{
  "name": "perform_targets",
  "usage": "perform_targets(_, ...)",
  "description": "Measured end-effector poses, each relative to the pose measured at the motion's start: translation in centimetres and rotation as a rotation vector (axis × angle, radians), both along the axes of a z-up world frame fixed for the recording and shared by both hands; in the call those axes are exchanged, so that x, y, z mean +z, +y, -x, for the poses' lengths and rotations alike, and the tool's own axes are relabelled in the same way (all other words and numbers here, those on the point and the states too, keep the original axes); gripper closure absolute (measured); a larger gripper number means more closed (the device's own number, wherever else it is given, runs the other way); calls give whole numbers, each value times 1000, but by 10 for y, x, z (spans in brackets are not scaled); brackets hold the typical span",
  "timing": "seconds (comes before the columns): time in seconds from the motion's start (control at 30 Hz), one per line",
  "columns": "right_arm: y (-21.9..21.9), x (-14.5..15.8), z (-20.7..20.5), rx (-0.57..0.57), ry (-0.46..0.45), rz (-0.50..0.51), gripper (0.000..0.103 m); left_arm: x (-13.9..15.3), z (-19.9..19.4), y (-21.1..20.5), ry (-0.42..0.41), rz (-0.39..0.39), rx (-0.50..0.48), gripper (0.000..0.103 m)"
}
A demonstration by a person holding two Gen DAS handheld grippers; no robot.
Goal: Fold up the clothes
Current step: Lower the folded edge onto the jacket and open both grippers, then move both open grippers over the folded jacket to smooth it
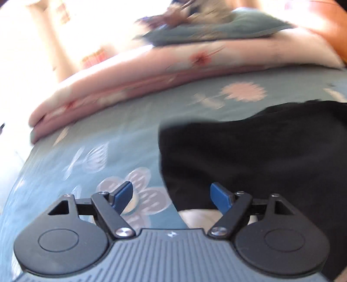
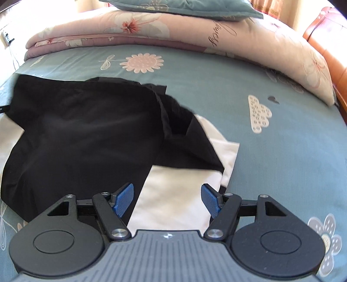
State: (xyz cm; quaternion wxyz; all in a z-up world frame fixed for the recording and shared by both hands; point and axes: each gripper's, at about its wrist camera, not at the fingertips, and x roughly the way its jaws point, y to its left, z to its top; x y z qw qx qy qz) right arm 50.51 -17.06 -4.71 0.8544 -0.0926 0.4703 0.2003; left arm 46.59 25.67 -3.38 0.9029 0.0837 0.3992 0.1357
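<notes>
We are holding the left gripper [image 1: 171,195] with jaws apart and empty over the black garment's [image 1: 249,156] left edge. Our right gripper [image 2: 167,198] is hanging likewise apart and empty above the white cloth [image 2: 173,195] that is lying under the garment. Both are resting on the near part of the bed [image 2: 216,91], with the quilt [image 2: 151,28] and pillow [image 2: 184,6] lying far behind.
</notes>
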Motion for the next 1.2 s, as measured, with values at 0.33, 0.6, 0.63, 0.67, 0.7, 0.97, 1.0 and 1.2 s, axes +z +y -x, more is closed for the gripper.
perform_targets(0.33,-44,-19,32,-96,130,-103,30,-57,66,27,112,463,180,25)
perform_targets(0.6,-97,-59,44,-279,309,-405,55,-92,113,38,108,765,274,25)
perform_targets(0.63,-101,-60,46,-290,312,-442,60,-92,115,39,103,794,266,26)
perform_targets(0.67,-104,-59,47,-298,310,-473,63,-90,116,40,101,809,250,26)
perform_targets(0.7,-105,-58,48,-299,300,-490,63,-88,116,39,98,795,234,26)
perform_targets(0.97,-103,-53,32,-285,199,-422,67,-82,116,38,48,756,225,30)
perform_targets(1.0,-103,-50,31,-276,197,-439,70,-81,116,36,54,743,211,36)
perform_targets(1.2,-106,-54,42,-236,286,-533,81,-73,126,27,55,718,157,71)
